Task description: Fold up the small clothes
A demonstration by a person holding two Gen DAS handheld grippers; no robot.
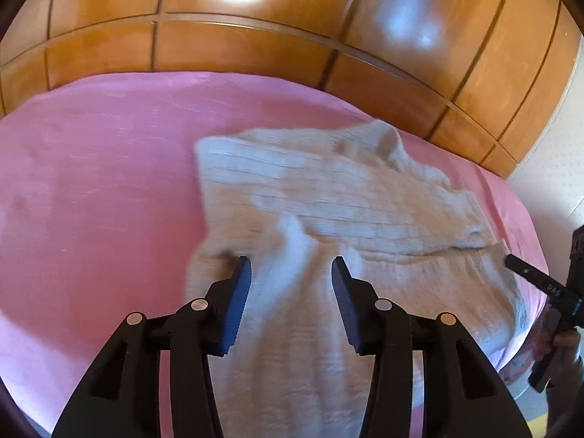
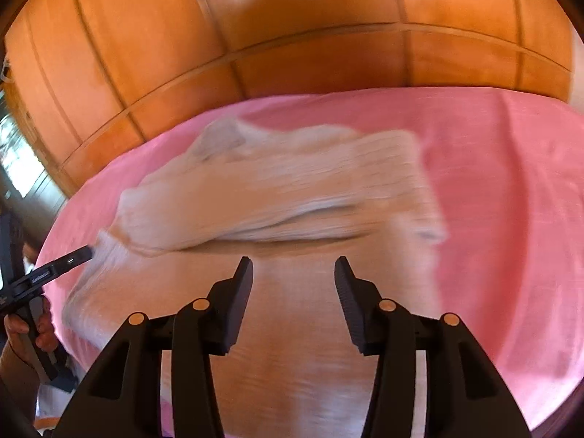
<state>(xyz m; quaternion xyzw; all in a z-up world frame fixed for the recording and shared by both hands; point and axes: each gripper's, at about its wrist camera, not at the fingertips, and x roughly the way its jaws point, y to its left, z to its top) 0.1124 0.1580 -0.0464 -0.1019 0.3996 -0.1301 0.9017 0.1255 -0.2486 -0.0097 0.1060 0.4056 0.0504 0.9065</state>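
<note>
A wooden wardrobe fills the background behind a bed covered in pink cloth. On the bed lies a pale knitted sweater, partly folded: one layer is doubled over the body and forms a raised fold line that runs crosswise in both views. Its long axis runs sideways in front of the person, from the left hand's side to the right's. A thick edge, perhaps a collar or cuff, stands up at the far side, but blur makes it hard to say which.

The left tool hangs just above a loose strip of the sweater, near its left end, spread wide with nothing between its pads. The right tool is likewise wide apart and empty, poised over the broad flat part of the sweater, near the fold line. Each tool shows at the edge of the other's view, so they are at opposite ends of the garment.

The loose strip lies straight ahead of the left tool, so that hand seems better placed to take it.
</note>
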